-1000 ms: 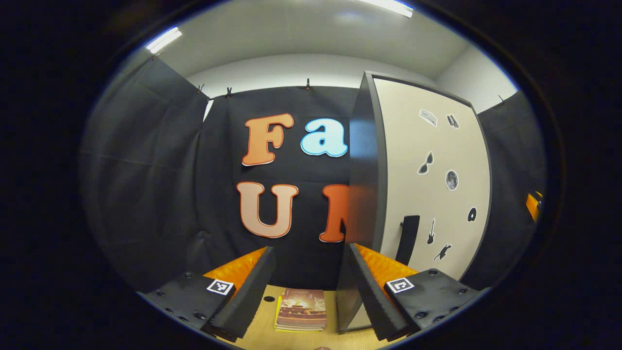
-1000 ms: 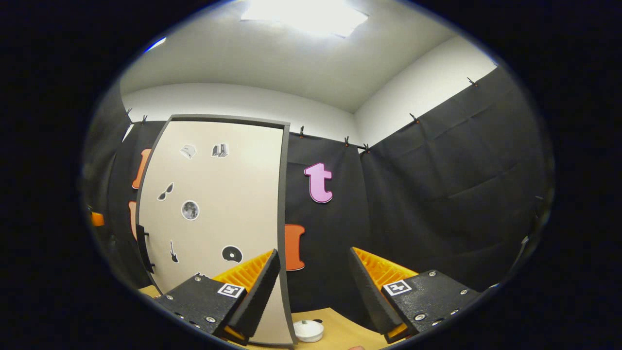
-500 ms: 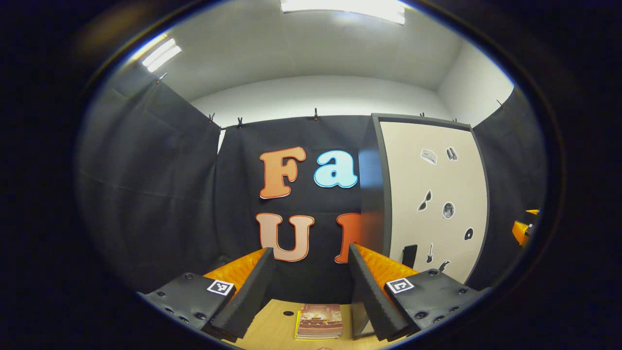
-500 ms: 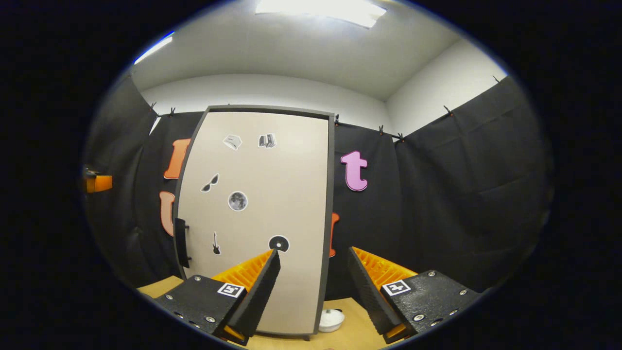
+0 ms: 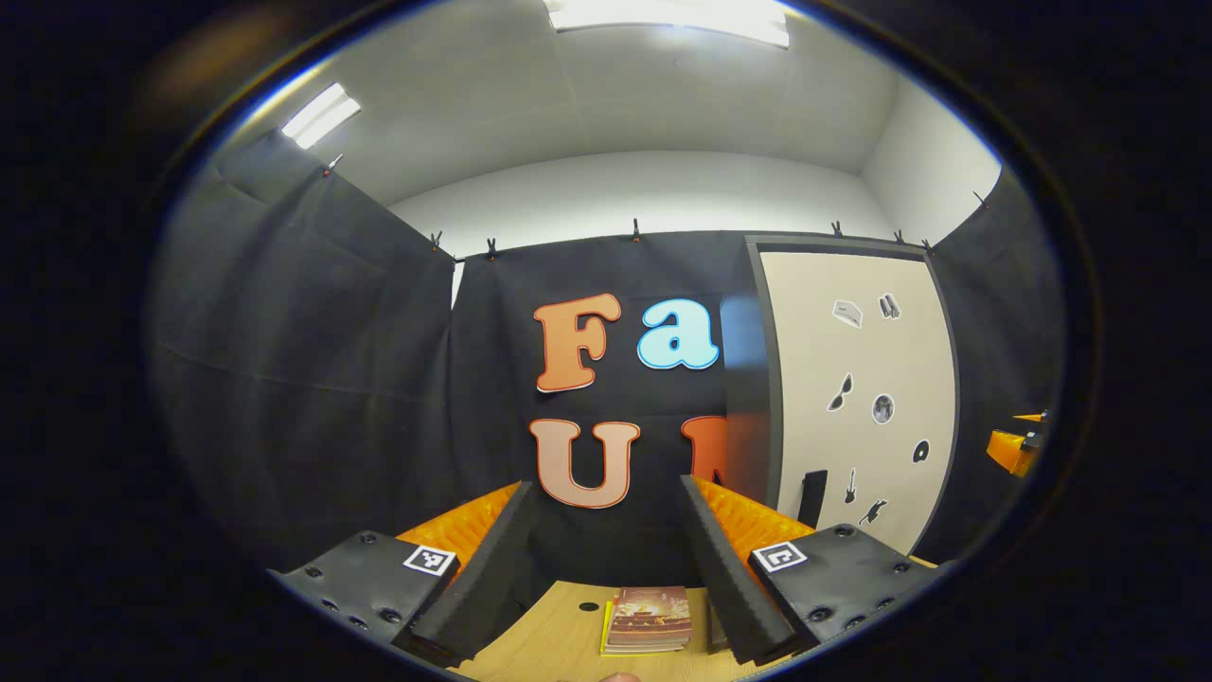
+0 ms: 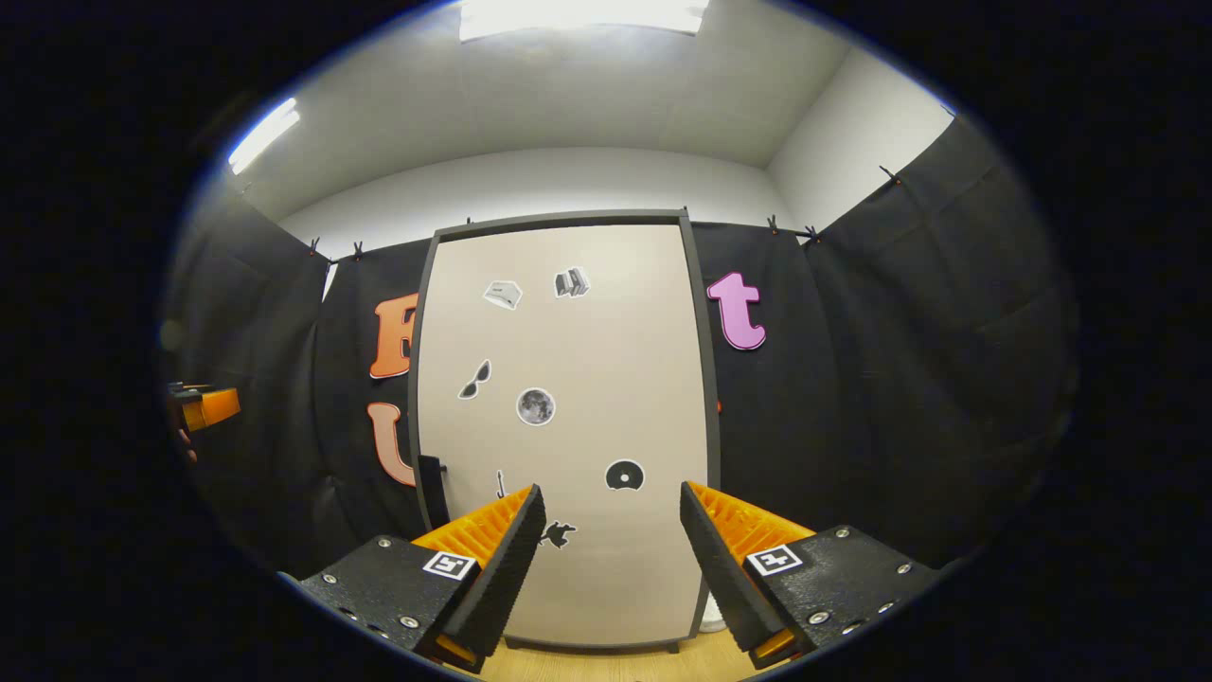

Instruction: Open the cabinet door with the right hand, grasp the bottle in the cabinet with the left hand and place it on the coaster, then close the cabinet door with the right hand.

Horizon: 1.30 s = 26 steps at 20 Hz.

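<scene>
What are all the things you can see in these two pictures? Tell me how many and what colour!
Cabinet: one, cream door with a dark frame, standing on the table, door closed.
Door handle: one, black, low on the door's left edge.
Stickers: several, black and grey, scattered over the door.
Books: a small stack, reddish-brown cover over a yellow one, flat on the table left of the cabinet.
Table: one, light wood, at the bottom of both views.
White object: one, mostly hidden at the cabinet's lower right corner; cannot tell what it is.
Ceiling lights: bright white strips overhead.
Left gripper: one, open, holding nothing.
Right gripper: one, open, facing the door.
</scene>
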Available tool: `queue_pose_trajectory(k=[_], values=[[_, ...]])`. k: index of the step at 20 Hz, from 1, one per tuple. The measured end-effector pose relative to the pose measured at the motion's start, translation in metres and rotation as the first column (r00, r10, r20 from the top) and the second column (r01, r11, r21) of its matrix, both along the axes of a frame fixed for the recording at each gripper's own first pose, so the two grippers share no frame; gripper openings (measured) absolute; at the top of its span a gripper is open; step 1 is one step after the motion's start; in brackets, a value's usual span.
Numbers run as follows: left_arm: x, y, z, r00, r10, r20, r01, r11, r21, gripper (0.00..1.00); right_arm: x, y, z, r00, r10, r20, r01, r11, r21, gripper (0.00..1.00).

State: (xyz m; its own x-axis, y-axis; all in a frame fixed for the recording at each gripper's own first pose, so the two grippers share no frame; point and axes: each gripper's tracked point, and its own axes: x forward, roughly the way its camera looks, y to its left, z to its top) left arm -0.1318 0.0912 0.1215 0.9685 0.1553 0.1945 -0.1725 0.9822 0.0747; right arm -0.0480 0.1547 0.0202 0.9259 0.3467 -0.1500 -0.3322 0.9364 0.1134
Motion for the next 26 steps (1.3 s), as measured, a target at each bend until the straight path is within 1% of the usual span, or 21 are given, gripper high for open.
queue_pose_trajectory(k=[4,6,7,8,11,13,14,16,17,18,19,22,24,25,26], values=[[-0.008,0.021,-0.003,0.999,0.043,-0.005,-0.043,0.999,0.003,0.96,-0.005,0.047,-0.005,0.997,0.078,0.01,-0.078,0.997,-0.015,0.93],[-0.012,0.03,-0.009,0.998,0.056,-0.012,-0.056,0.998,0.002,0.98,-0.006,0.072,-0.011,0.993,0.117,-0.008,-0.117,0.993,-0.007,0.93],[-0.014,0.035,-0.011,0.998,0.061,-0.018,-0.061,0.998,0.004,0.96,-0.006,0.083,-0.015,0.991,0.13,-0.019,-0.13,0.992,-0.003,0.93],[-0.016,0.04,-0.015,0.997,0.071,-0.027,-0.07,0.998,0.006,0.99,-0.005,0.094,-0.019,0.989,0.142,-0.03,-0.142,0.99,0.001,0.93],[-0.022,0.055,-0.028,0.995,0.091,-0.049,-0.091,0.996,0.006,0.98,-0.003,0.13,-0.035,0.979,0.192,-0.062,-0.192,0.981,0.006,0.92],[-0.026,0.068,-0.038,0.991,0.117,-0.07,-0.117,0.993,0.003,0.99,0.001,0.152,-0.047,0.974,0.213,-0.08,-0.214,0.977,-0.006,0.92],[-0.028,0.077,-0.04,0.988,0.131,-0.077,-0.131,0.991,0.001,0.98,0.003,0.164,-0.052,0.971,0.222,-0.091,-0.223,0.975,-0.006,0.92],[-0.034,0.092,-0.046,0.984,0.16,-0.085,-0.16,0.987,0.001,0.96,0.006,0.186,-0.061,0.963,0.245,-0.114,-0.247,0.969,-0.005,0.88],[-0.038,0.099,-0.048,0.981,0.176,-0.087,-0.177,0.984,0.002,0.98,0.009,0.196,-0.067,0.96,0.251,-0.126,-0.255,0.967,-0.013,0.87],[-0.043,0.107,-0.05,0.977,0.195,-0.088,-0.195,0.981,0.005,0.96,0.013,0.205,-0.073,0.958,0.252,-0.139,-0.258,0.966,-0.025,0.87],[-0.047,0.114,-0.051,0.973,0.212,-0.089,-0.212,0.977,0.011,0.98,0.015,0.213,-0.079,0.954,0.257,-0.154,-0.265,0.963,-0.038,0.86],[-0.06,0.131,-0.056,0.964,0.252,-0.09,-0.251,0.968,0.016,0.98,0.025,0.235,-0.098,0.945,0.259,-0.2,-0.279,0.957,-0.078,0.82],[-0.066,0.141,-0.06,0.958,0.271,-0.093,-0.271,0.963,0.009,0.96,0.033,0.24,-0.107,0.946,0.237,-0.221,-0.264,0.959,-0.102,0.8],[-0.069,0.146,-0.061,0.956,0.279,-0.095,-0.28,0.96,0.003,0.96,0.038,0.242,-0.113,0.947,0.224,-0.231,-0.253,0.961,-0.107,0.77],[-0.072,0.15,-0.063,0.953,0.286,-0.096,-0.288,0.958,-0.001,0.98,0.043,0.244,-0.118,0.946,0.213,-0.243,-0.245,0.963,-0.109,0.77]])
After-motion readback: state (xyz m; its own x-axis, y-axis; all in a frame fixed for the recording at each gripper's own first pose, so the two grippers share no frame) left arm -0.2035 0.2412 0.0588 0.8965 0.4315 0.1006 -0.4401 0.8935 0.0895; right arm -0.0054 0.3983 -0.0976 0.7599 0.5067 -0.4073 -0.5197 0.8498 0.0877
